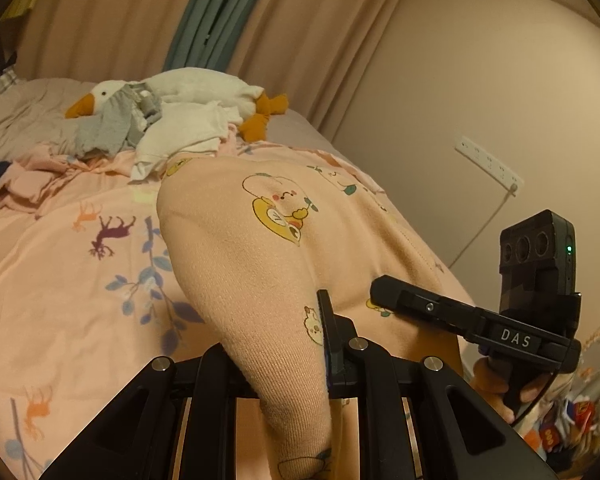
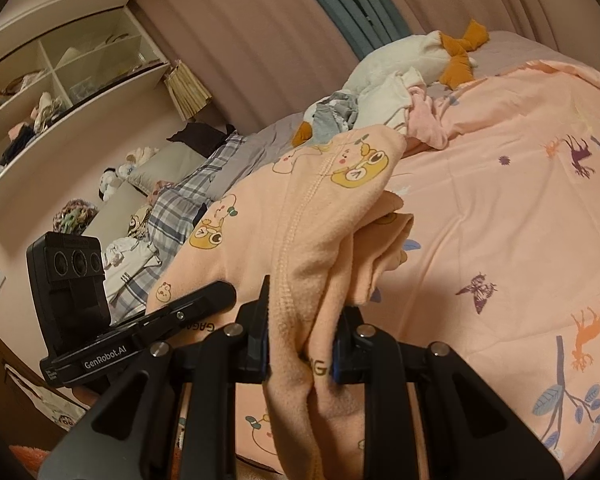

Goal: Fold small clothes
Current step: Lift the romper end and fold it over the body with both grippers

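Peach garment (image 1: 260,240) is clamped in both our left gripper (image 1: 292,344) and right gripper (image 2: 300,340), so we'd keep it taut and lay it flat on the bed (image 2: 520,220) before creasing.

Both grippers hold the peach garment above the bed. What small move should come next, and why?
Probably draw the left gripper and right gripper apart: the peach garment hangs bunched between them, so it cannot yet lie flat on the bedsheet.
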Motion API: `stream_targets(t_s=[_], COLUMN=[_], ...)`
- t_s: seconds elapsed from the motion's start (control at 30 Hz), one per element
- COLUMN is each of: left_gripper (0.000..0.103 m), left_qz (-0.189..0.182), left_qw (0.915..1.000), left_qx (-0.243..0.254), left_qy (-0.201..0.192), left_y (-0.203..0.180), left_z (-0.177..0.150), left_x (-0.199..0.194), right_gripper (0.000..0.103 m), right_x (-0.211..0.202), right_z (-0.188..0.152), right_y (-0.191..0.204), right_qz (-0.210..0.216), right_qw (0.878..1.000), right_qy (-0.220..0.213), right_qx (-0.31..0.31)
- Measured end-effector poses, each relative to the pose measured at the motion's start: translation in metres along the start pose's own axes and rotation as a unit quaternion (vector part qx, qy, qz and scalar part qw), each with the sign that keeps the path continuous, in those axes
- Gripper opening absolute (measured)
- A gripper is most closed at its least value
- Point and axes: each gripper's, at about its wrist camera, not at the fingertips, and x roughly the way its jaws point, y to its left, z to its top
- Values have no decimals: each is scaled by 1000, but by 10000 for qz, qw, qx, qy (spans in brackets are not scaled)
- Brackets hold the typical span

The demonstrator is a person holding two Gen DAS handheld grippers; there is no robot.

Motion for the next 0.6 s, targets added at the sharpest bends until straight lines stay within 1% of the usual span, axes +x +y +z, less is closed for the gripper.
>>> stream_targets(t_s=[0.3,0.6], left_gripper=[16,16], left_qz=[130,302], left_qw=[9998,9992], left_qx=[-66,-101], left_qy=[-156,-236], left_y=[22,37], left_z=[3,6], left_x=[-27,-43], right_gripper=[22,23], right_x=[20,41], right_z=[3,3], right_y=[34,63], right_qz=[121,136], right_qw=[9996,9987], right_qy=[124,220], right_qx=[-232,-444])
